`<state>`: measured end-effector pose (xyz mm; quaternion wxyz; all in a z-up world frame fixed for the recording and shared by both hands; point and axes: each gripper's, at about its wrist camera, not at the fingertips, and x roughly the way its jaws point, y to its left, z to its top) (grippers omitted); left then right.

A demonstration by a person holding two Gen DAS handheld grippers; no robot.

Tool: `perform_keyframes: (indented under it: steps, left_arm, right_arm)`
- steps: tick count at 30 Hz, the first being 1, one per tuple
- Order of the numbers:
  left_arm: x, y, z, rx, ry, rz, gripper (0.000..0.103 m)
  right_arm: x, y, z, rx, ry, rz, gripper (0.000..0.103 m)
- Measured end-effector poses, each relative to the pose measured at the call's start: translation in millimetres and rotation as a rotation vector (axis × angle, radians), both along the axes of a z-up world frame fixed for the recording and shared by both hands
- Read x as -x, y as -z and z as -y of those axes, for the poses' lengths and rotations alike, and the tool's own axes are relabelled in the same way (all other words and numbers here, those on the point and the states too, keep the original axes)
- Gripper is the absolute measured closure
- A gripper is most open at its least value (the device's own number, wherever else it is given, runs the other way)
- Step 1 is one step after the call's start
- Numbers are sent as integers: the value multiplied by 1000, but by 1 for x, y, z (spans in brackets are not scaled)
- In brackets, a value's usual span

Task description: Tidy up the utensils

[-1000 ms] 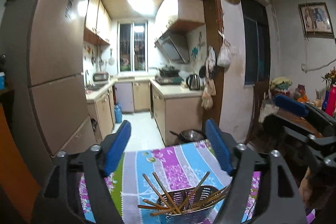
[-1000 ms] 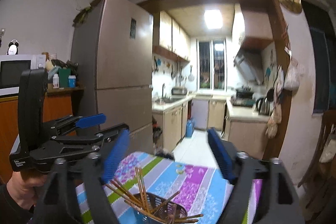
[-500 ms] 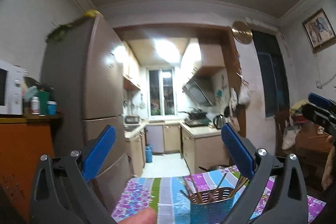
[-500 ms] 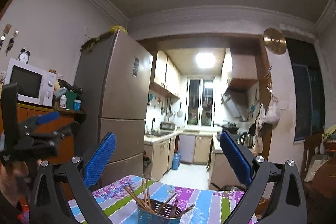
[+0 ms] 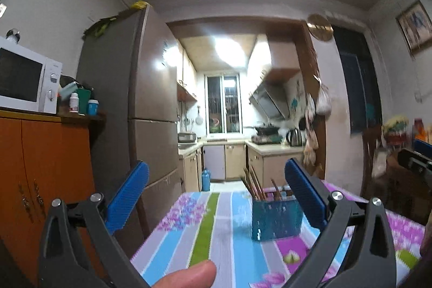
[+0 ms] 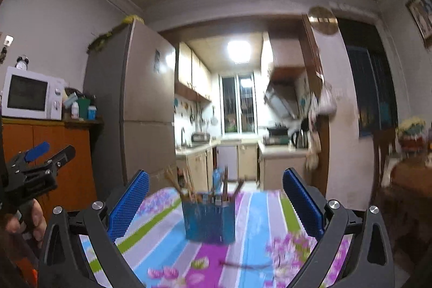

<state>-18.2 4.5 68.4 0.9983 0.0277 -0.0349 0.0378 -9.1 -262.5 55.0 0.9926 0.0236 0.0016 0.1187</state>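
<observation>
A blue perforated utensil holder (image 6: pixel 209 219) stands upright on a table (image 6: pixel 259 220) covered with a striped, flowered cloth in blue, purple, green and grey. Brown chopsticks (image 6: pixel 178 186) stick up out of it, leaning at different angles. A single thin stick (image 6: pixel 244 265) lies flat on the cloth, near of the holder.

The right gripper (image 6: pixel 214 204) is spread wide and holds nothing; the holder sits beyond it, between its blue pads. The left gripper (image 5: pixel 216 200) is also wide apart and empty, with the holder (image 5: pixel 276 217) just left of its right pad. Both views are blurred. Beyond the table, a tall refrigerator (image 5: pixel 151 109) stands left of a kitchen doorway. A white microwave (image 5: pixel 27 77) sits on an orange cabinet (image 5: pixel 46 169) at far left.
</observation>
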Motion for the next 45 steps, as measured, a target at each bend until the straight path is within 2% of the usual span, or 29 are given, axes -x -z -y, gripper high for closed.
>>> perform_keyframes:
  steps: [5,14,22,27,33,45]
  left_arm:
    - [0,18,7,-22,22,-40,5]
    - [6,26,10,-33,25,-63,5]
    - [14,33,19,-48,42,-47,5]
    - [22,44,25,-57,25,30,5]
    - [31,47,29,-55,29,81,5]
    - [28,45,35,-52,39,51,5]
  right_arm:
    - [7,18,-9,33,6,-33,5]
    - [16,20,-7,31,21,-41,5]
    - [22,23,-10,39,16,-25,5]
    - [26,32,-8,25,32,22,5]
    - [30,40,-6,12,40,55,5]
    - [30,36,-6,25,28,49,5]
